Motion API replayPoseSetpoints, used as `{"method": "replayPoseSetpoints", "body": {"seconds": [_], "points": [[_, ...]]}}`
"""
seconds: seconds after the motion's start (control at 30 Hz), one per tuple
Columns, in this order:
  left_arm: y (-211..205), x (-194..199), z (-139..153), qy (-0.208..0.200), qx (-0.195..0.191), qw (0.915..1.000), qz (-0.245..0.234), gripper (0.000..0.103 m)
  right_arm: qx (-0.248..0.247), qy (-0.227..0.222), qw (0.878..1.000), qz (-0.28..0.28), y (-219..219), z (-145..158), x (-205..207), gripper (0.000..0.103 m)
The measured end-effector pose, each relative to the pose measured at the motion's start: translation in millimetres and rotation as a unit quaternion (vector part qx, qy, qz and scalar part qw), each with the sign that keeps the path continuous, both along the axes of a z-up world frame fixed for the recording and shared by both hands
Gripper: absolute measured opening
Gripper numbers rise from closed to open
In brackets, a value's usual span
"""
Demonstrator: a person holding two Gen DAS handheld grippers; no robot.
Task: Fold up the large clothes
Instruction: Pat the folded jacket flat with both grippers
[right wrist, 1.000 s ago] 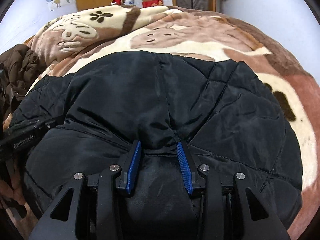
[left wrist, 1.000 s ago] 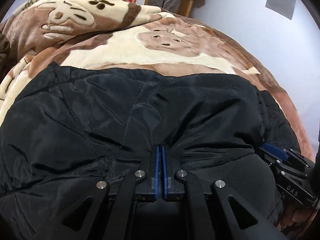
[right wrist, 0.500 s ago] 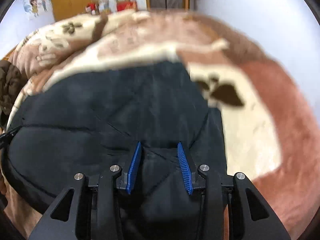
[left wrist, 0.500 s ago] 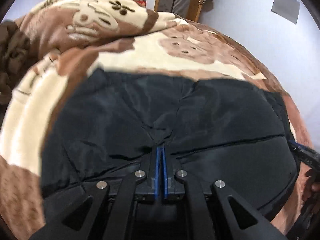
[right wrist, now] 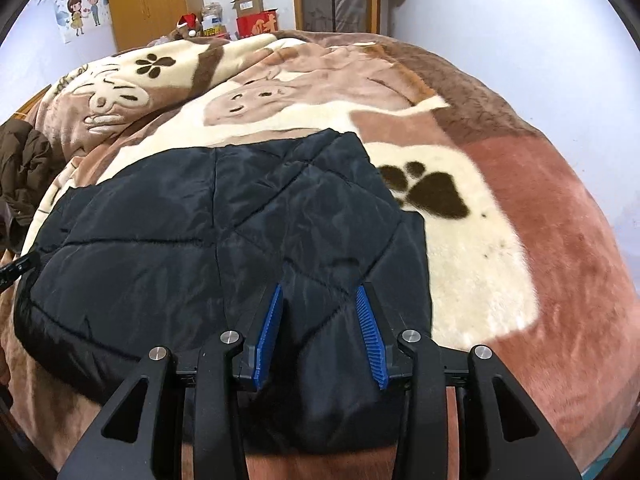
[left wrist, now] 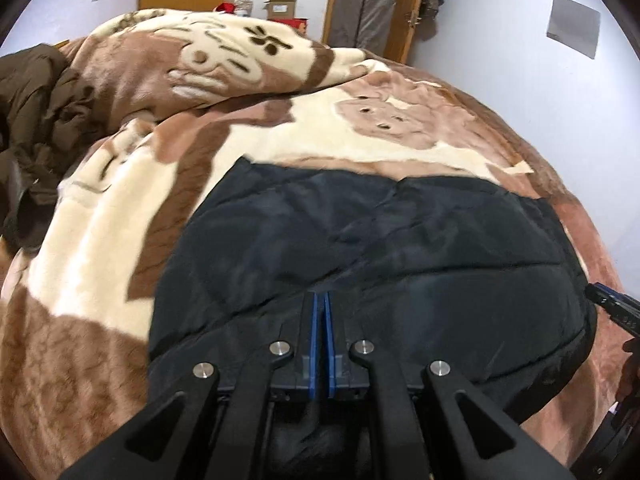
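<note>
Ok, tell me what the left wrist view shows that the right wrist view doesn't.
Only the left wrist view: the left claw shut on a pinch of the black quilted jacket, and a grey square on the wall.

Only the right wrist view: the right claw with a thick fold of jacket between its pads, a dark paw print on the blanket, and a Santa hat.

Both: the jacket, the brown and cream blanket, a dark brown garment, a cardboard box.
</note>
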State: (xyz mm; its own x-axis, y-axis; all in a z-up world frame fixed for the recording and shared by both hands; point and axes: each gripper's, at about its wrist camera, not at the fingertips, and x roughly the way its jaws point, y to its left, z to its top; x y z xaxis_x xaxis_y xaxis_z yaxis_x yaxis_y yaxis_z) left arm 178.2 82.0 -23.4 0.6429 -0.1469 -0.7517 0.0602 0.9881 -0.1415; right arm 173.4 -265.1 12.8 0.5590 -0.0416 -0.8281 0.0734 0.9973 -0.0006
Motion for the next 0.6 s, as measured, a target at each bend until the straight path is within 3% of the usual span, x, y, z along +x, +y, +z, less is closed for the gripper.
{"method": "replayPoseSetpoints", "body": {"seconds": [0.1, 0.2, 0.43, 0.6], "points": [[9, 1, -25, 0.034, -0.010, 0.9993, 0.008, 0.006, 0.005, 0.031, 0.999, -0.005, -6, -22, 0, 0.039], [9, 3, -37, 0.042, -0.025, 0.9987, 0.016, 0.006, 0.002, 0.036, 0.999, 0.003, -4, -32, 2, 0.040], [6, 5, -37, 0.046, -0.026, 0.9985, 0.018, 0.006, 0.004, 0.036, 0.999, 0.005, -5, -33, 3, 0.040], [13, 0, -19, 0.035, -0.028, 0.9989, 0.015, 0.006, 0.014, 0.019, 1.000, -0.002, -9, -15, -5, 0.040]]}}
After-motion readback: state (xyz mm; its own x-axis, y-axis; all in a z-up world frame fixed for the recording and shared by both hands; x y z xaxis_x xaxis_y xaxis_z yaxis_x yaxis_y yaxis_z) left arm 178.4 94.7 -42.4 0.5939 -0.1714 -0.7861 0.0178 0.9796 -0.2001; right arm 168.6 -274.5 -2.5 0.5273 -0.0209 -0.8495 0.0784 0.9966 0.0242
